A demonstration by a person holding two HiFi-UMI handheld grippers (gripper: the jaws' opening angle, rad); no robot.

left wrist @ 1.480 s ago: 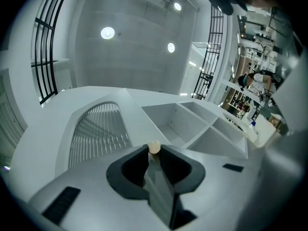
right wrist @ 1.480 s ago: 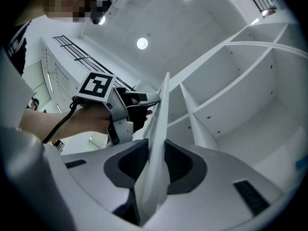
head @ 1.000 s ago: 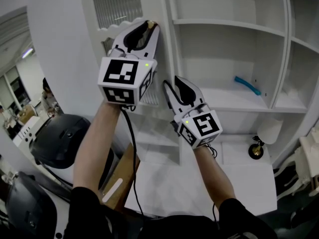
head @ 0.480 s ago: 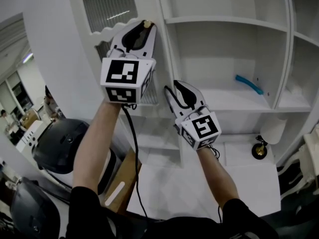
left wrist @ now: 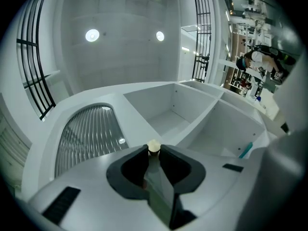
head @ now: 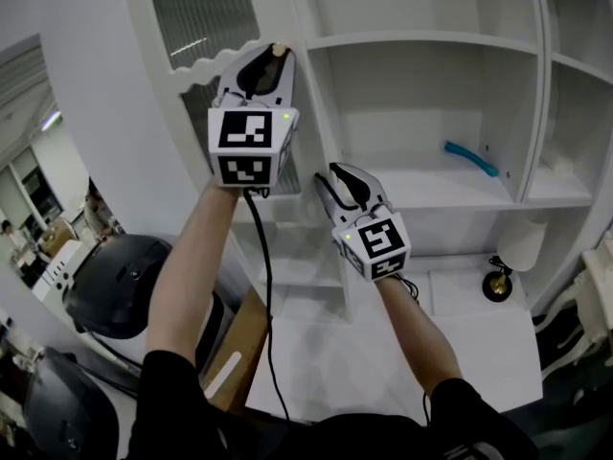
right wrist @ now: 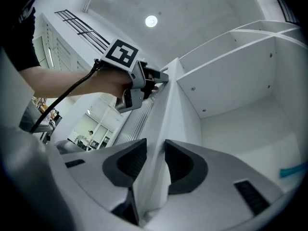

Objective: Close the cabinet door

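Op: White cabinet [head: 421, 41] w/ open shelves fills upper centre and right of head view; office area [head: 34, 218] shows at far left. Where is the cabinet door [head: 115, 103]?

Insp: Door stands open, swung out at upper left of frame. Its free edge runs down the centre toward the camera. Ribbed glass pane [head: 206, 8] sits in the upper part of the panel.

Op: State of left gripper [head: 272, 56]?

Insp: Located upper centre, pointing up at the door. Left gripper view: jaws pressed in on a small cream knob [left wrist: 153, 147] at the door's edge. Knob sits right at the tips, pinched from both sides.

Op: State of right gripper [head: 333, 174]?

Insp: Located centre of frame, lower than the left unit. Right gripper view: jaws straddle the door's free edge, one pad per side, both bearing on the panel. Door edge fills the gap betw. them. The two grippers are near each other, not touching.

Op: Other items?

Insp: Blue object [head: 471, 158] lies on middle shelf [head: 431, 199], right of centre, well apart from both grippers. Black cable [head: 266, 295] hangs from the left unit beside the forearm. Dark rounded housings [head: 115, 271] at lower left, cardboard box [head: 239, 338] just beside them.
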